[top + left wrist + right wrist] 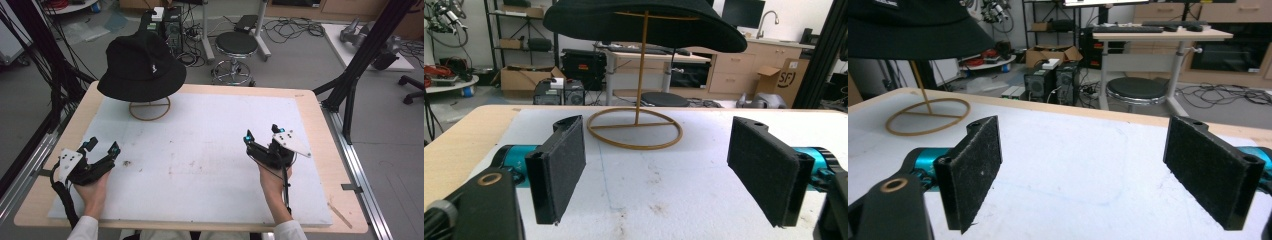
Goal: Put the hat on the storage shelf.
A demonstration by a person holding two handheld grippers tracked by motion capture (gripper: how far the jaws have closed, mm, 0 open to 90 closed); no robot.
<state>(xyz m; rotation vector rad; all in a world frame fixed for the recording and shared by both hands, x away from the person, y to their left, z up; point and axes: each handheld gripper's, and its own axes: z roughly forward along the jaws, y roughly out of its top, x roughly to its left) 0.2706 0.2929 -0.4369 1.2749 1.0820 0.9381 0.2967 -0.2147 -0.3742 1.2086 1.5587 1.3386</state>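
Step in hand, by my read: approach phase, nothing gripped yet. The black bucket hat (141, 67) sits on a thin brass-coloured stand (149, 108) at the far left of the desk (310, 102), well apart from both claws.

Left claw (102, 147): held low at the near left edge, jaws spread wide, nothing between the pads. In the left gripper view it points straight at the stand's ring base, w/ the hat brim (644, 22) overhead in frame. Right claw (262, 134): held at the near right, jaws likewise spread, empty; hat & stand ring (928, 116) lie off to its left in the right gripper view.

Next move, as judged: the left claw is the better placed. It needs to travel fwd and rise to brim height, then close on the soft brim edge, not the rod. The stand looks light, so a lift straight up is advisable; a sideways pull may tip it. The right claw could steady the ring base.

Surface: white foam-like mat (210, 150) over a pale wood top, w/ faint stains and scuffs near the middle.

Room: lab/workshop. Black frame posts flank the desk; a round stool (236, 46), PC towers, cardboard boxes and loose floor cables stand beyond it.
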